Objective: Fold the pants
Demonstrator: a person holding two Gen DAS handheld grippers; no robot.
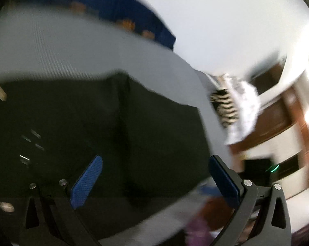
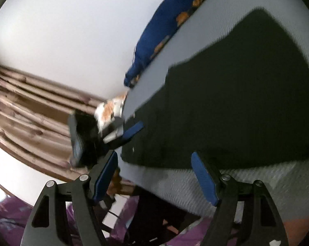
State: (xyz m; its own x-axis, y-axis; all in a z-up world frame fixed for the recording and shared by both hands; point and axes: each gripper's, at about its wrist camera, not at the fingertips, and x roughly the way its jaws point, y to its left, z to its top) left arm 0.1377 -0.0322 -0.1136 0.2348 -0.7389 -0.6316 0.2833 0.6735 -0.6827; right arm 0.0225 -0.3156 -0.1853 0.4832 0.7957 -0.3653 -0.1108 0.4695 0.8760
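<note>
Dark pants [image 1: 105, 127] lie flat on a pale grey ribbed bed surface [image 1: 52, 51]; they also show in the right wrist view [image 2: 226, 102]. My left gripper [image 1: 154, 176] is open with blue pads, held just above the pants near their edge, holding nothing. My right gripper [image 2: 154, 172] is open and empty, over the near edge of the pants. The left gripper [image 2: 131, 132] also shows in the right wrist view, at the pants' left edge. Both views are motion-blurred.
A blue pillow with orange prints [image 2: 164, 30] lies along the bed's far side by a white wall [image 2: 62, 30]. Brown curtains [image 2: 31, 106] hang at left. Wooden furniture [image 1: 277, 112] and hanging clothes [image 1: 236, 106] stand beyond the bed. Purple fabric [image 2: 11, 221] is below.
</note>
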